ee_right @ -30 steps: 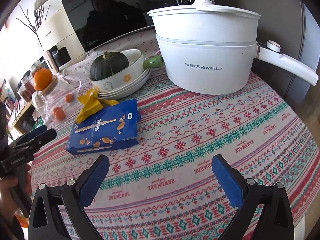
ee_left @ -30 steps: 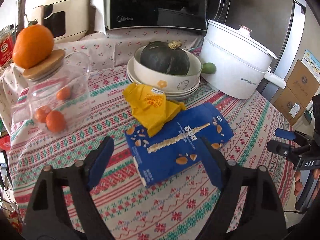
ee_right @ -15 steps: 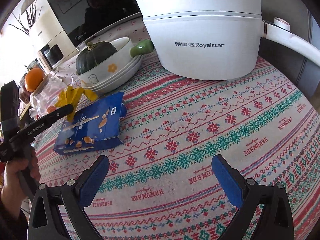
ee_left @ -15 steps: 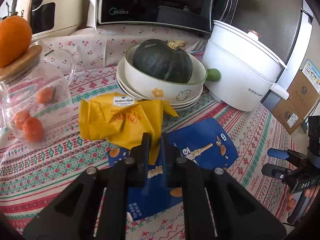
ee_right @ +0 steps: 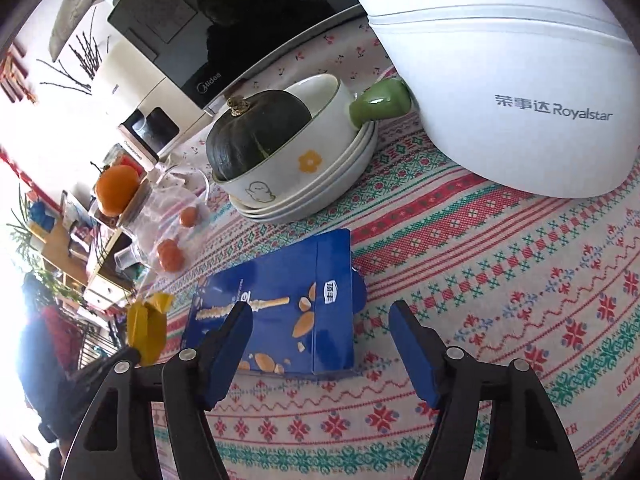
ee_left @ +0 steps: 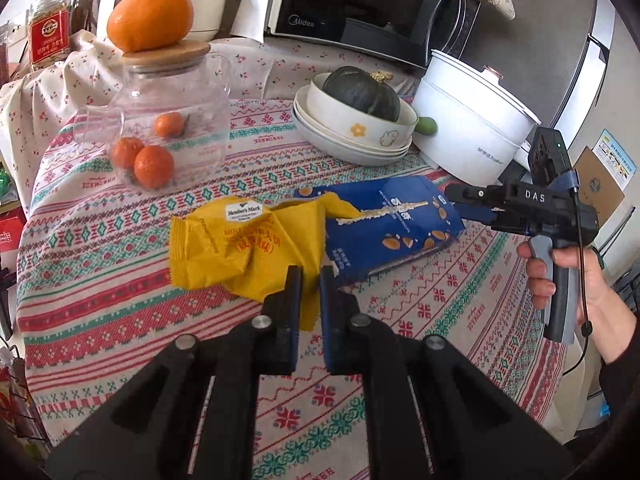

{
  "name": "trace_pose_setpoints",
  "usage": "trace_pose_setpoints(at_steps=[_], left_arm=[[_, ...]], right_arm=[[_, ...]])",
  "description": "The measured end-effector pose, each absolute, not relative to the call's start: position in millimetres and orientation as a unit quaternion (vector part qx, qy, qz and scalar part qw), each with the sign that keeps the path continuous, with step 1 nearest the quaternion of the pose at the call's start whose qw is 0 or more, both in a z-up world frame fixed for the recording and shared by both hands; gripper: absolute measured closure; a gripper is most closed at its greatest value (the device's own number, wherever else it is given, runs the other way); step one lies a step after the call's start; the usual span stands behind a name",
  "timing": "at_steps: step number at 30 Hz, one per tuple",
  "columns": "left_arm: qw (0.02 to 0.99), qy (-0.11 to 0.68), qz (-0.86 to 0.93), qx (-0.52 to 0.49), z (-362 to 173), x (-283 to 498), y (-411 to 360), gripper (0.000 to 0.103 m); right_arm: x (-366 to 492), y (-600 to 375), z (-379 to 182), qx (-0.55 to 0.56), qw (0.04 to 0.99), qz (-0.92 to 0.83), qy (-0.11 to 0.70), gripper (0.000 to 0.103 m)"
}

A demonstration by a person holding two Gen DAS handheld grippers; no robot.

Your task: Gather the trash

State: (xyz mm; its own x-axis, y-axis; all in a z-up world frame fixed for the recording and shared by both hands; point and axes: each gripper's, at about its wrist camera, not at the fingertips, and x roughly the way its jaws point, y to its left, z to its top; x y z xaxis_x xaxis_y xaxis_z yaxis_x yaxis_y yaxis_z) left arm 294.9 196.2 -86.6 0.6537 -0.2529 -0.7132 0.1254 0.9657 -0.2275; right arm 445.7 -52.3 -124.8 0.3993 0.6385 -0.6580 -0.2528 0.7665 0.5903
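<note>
Pinching the yellow wrapper (ee_left: 244, 246), left jaws closed; right jaws gape over blue box (ee_right: 280, 312).

Crumpled yellow wrapper (ee_left: 248, 240) — blue box (ee_left: 392, 220) beside

- Yellow wrapper (ee_left: 248, 240): crinkled glossy plastic film.
- Blue snack box (ee_right: 288, 304): smooth printed cardboard.
- Tablecloth (ee_left: 460, 312): woven matt cloth.
- Jar (ee_left: 176, 120): clear glass, wooden lid (ee_left: 166, 50).
- Pot (ee_right: 500, 80): smooth glossy white.
- Bowl (ee_left: 360, 128): glazed ceramic.

"Royalstar" on pot (ee_right: 520, 92); "Midea" on microwave (ee_left: 360, 4)
</note>
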Motion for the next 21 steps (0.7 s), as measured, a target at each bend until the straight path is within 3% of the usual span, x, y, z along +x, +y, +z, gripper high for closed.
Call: trace_pose_setpoints(at_steps=[2,4,7,10,15,19,21], left_arm=[[0.904,0.408,-0.102,-0.079,-89,293,198,0.093],[0.902,0.411,-0.101,-0.079,-89,291,198,0.093],[0.901,0.415,-0.103,-0.081,-88,287,197,0.093],[0.898,0.425,-0.094,-0.073,-92,286,197,0.093],[0.909,0.404,-0.072,-0.075,-86,276,207,0.093],[0.91,0.399,-0.046,-0.101,-88,282,225,0.093],[0.904,0.408,-0.042,-0.117,-97,291,231,0.093]], right_arm=[[448,-51,-128,0.227,0.803,0.284,0.473,0.045],[448,-49,-129,0.248,0.792,0.295,0.474,0.066],[442,-46,-130,0.271,0.771,0.318,0.481,0.082],[433,-40,-130,0.307,0.739,0.357,0.482,0.082],[425,-31,-122,0.274,0.768,0.312,0.487,0.079],[427,-44,-126,0.283,0.773,0.293,0.487,0.063],[429,-48,-131,0.284,0.771,0.29,0.491,0.063]])
